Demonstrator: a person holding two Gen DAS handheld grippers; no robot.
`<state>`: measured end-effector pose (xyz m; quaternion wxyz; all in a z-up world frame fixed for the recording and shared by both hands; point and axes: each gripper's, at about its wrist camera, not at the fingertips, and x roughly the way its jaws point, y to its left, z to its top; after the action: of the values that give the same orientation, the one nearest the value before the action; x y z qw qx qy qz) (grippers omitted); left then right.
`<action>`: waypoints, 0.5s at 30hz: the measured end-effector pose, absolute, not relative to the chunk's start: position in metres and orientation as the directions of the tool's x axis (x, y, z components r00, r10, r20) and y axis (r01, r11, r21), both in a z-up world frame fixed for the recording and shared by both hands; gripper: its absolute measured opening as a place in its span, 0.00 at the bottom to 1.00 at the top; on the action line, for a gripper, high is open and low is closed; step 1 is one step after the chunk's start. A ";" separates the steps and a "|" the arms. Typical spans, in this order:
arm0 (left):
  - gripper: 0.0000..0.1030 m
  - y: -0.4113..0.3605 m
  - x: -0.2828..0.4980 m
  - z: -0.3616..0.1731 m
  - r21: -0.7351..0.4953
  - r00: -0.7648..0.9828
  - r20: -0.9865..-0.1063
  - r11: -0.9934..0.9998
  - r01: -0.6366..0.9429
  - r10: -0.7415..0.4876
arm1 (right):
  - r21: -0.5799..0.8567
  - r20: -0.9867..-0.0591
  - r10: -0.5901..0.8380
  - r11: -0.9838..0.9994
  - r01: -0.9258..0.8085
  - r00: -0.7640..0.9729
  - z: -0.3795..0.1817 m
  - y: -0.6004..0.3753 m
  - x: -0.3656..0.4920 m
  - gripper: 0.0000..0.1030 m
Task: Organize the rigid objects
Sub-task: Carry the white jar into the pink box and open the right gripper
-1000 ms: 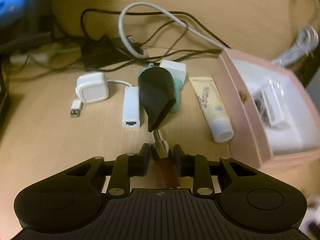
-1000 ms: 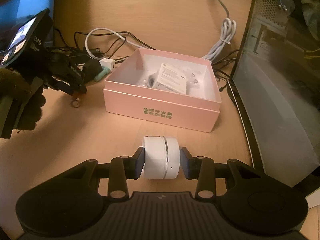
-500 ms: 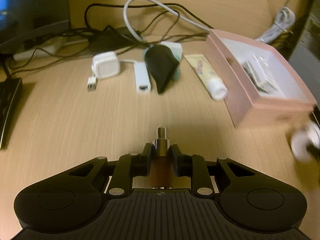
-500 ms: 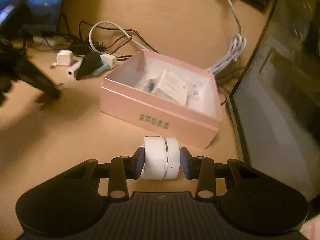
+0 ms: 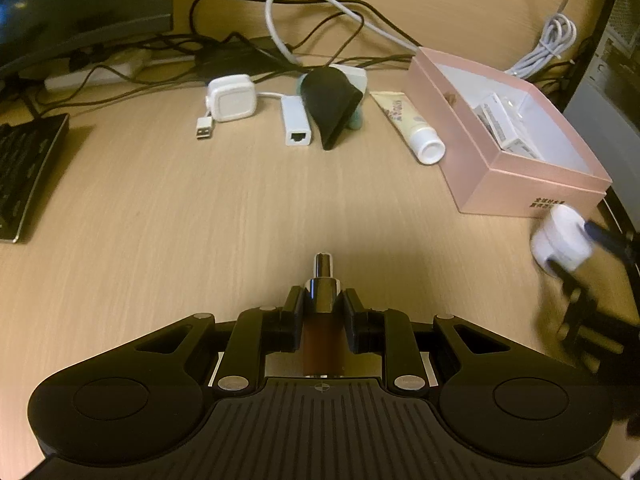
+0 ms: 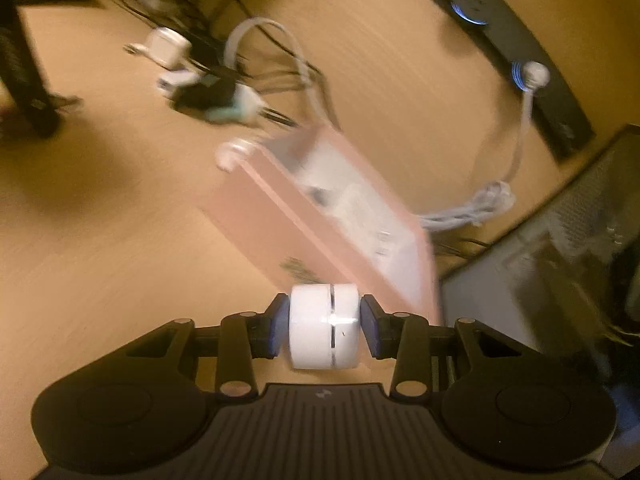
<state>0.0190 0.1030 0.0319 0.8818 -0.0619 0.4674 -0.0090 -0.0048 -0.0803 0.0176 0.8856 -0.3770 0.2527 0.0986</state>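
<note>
A small amber bottle (image 5: 323, 330) with a metal neck sits clamped between the fingers of the left hand-held gripper (image 5: 323, 312), low in the centre of the left wrist view, above the wooden counter (image 5: 240, 208). The right hand-held gripper (image 6: 324, 326) grips a white round jar (image 6: 324, 326) at the lower centre of its blurred view. The open pink box (image 5: 496, 168) lies at the right of the left view, papers inside. Beside its left wall lies a cream tube (image 5: 412, 128). Further left, in the upper centre, are a black cone-shaped piece (image 5: 330, 104), a white adapter (image 5: 295, 120) and a white square charger (image 5: 232, 97). Cables (image 5: 320, 20) tangle behind them.
</note>
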 end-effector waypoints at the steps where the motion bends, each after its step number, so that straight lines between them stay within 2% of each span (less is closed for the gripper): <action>1: 0.24 0.103 0.019 0.032 -0.118 0.564 -0.823 0.992 -0.043 -0.073 | -0.588 -0.538 0.004 0.715 -0.379 0.843 0.019 -0.080 -0.008 0.47; 3: 0.24 0.103 0.017 0.031 -0.119 0.568 -0.820 0.992 -0.044 -0.073 | -0.553 -0.546 0.027 0.739 -0.384 0.838 0.019 -0.078 -0.014 0.62; 6: 0.24 0.103 0.017 0.031 -0.122 0.571 -0.818 0.991 -0.046 -0.074 | -0.483 -0.560 0.077 0.779 -0.400 0.825 0.023 -0.082 -0.020 0.65; 10: 0.24 0.104 0.016 0.031 -0.128 0.575 -0.815 0.991 -0.050 -0.076 | -0.315 -0.582 0.134 0.872 -0.375 0.802 0.039 -0.096 -0.013 0.77; 15: 0.24 0.103 0.015 0.031 -0.121 0.576 -0.815 0.991 -0.049 -0.071 | -0.001 -0.679 0.239 0.945 -0.326 0.694 0.039 -0.105 0.039 0.77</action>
<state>0.0152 0.1028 0.0309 0.8852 -0.0653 0.4606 -0.0061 0.0391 -0.1053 0.0388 0.9183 -0.0605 0.3598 0.1537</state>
